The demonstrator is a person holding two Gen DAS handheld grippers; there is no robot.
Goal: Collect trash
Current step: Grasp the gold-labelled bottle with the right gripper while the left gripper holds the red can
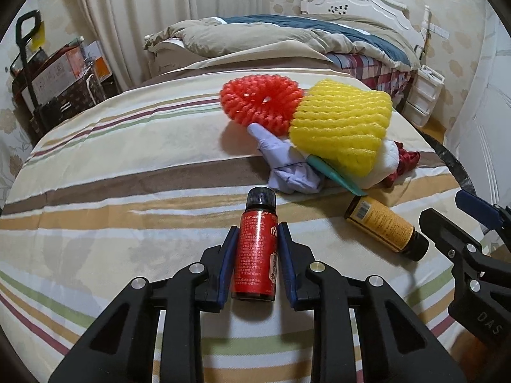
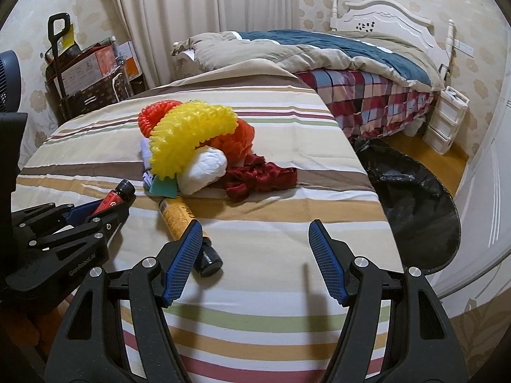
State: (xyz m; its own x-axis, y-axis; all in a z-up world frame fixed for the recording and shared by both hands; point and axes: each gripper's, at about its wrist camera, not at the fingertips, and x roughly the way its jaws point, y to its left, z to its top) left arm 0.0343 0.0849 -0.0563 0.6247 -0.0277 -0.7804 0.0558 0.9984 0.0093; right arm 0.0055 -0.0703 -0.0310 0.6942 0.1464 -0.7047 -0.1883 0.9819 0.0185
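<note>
left gripper (image 1: 257, 239): pads are pressing in on both sides of the red bottle (image 1: 255, 249), pinching it along the label, roughly mid-body; cap is pointing away from the camera.
red bottle, position: sitting between the blue pads above the striped sheet (image 1: 111, 175); whether its base is resting on the cloth or is already raised i cannot tell.
right gripper (image 2: 255, 261): fingers are standing wide apart, holding nothing, hovering over the sheet near the table's front edge.
yellow bottle (image 2: 179, 220): lying on its side on the sheet, dark cap toward the camera, just beside the right gripper's left pad; not between the pads.
pile of trash: yellow foam net (image 1: 341, 134) is lying over an orange foam net (image 1: 260, 102), a lilac glove (image 1: 284, 166), a white wad (image 2: 204, 169), a teal scrap (image 2: 164, 186) and a red ribbon (image 2: 258, 180), all touching in one heap.
black bag (image 2: 415, 198): lying open on the floor to the right of the table, likely the place for the trash.
step in hand, judged: lifting the red bottle and carrying it toward the bag.
doing it well: keeping the squeeze even on the slick label, raising it straight up before swinging right, passing above the yellow bottle and the right gripper.
risk, judged: the smooth round body may be slipping or twisting if the grip is loosening mid-carry.
</note>
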